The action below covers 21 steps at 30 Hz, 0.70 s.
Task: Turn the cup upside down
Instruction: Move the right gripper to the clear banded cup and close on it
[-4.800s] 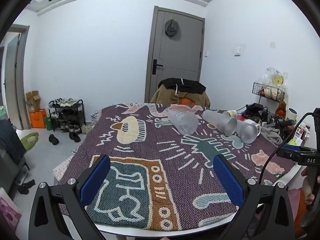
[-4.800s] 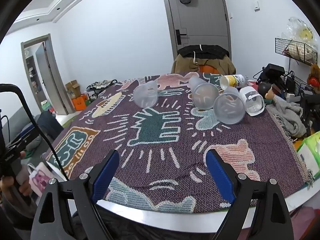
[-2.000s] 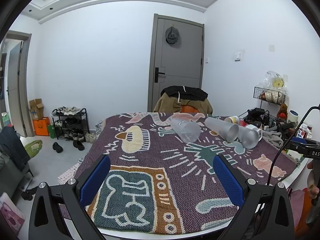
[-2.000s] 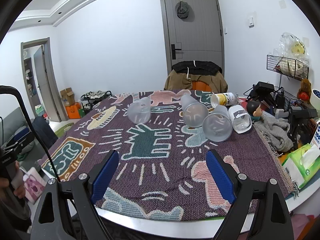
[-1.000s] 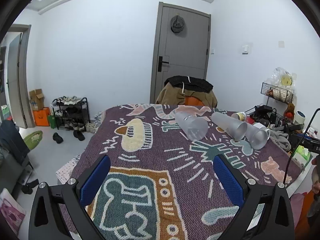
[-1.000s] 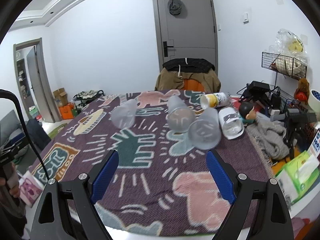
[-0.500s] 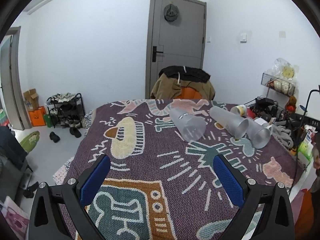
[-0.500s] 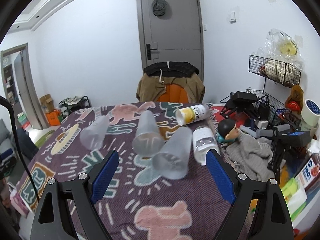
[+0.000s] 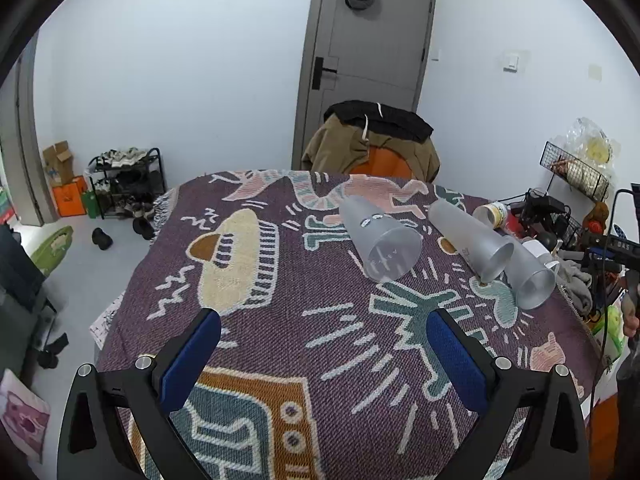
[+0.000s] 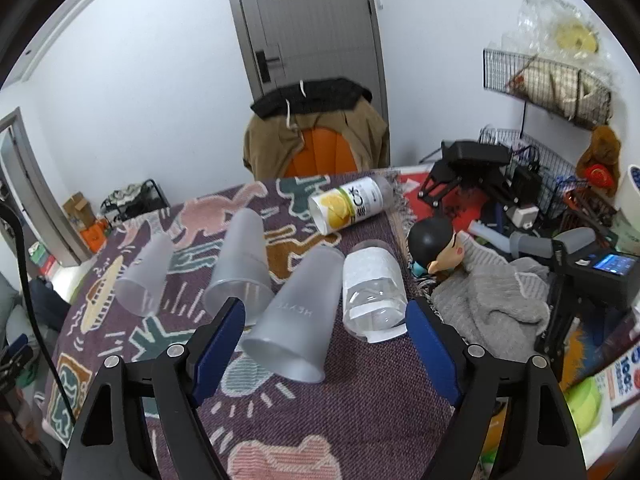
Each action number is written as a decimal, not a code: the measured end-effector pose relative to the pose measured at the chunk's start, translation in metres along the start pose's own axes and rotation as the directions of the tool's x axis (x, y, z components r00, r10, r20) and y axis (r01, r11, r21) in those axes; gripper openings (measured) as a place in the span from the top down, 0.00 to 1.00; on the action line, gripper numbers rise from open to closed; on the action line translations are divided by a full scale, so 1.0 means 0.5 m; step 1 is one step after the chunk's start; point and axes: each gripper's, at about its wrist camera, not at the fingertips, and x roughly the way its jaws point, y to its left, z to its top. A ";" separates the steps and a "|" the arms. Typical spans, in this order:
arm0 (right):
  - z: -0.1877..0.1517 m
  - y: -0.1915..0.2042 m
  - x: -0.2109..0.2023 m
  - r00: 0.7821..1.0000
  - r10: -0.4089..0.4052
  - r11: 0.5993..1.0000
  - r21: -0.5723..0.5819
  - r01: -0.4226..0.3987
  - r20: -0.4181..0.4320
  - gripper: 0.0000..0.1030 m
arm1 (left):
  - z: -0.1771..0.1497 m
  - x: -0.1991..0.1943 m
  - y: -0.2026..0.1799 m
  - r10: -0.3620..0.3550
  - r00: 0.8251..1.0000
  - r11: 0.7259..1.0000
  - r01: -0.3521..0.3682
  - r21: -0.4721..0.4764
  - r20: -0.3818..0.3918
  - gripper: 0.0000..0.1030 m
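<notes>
White walls and a gray door [image 10: 308,20] stand behind my round table, which has a purple blanket [image 10: 360,408] with funny animals on it.

My job is to turn a cup upside down. I think nothing is done yet. No cup stands on its mouth. Three cloudy cups lie on their sides on the blanket. The near cup [image 10: 294,322] lies between the tips of my right gripper [image 10: 323,334], with its open mouth toward me. The middle cup [image 10: 240,266] lies just beside it on the left, and they look like they touch. The far cup [image 10: 146,278] lies apart, more to the left.

My right gripper is spread wide and grips nothing. It sits close to the near cup but does not touch it. My left gripper [image 9: 323,356] is spread wide too, with nothing in it, and it is well apart from all the cups.

So all the work is left: close on a cup, lift it, turn it, and set it mouth down.

A clear bottle [image 10: 372,292] lies just right of the near cup. A yellow can [image 10: 348,206] lies farther back. A gray cloth [image 10: 492,300] and a small doll [image 10: 434,246] sit off to the right.
</notes>
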 end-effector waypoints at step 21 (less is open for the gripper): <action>0.029 -0.040 0.244 0.959 -0.158 0.987 -0.027 0.156 -0.234 0.28 | -0.008 0.122 -0.015 -0.040 0.993 0.999 0.037 -0.029 -0.112 0.00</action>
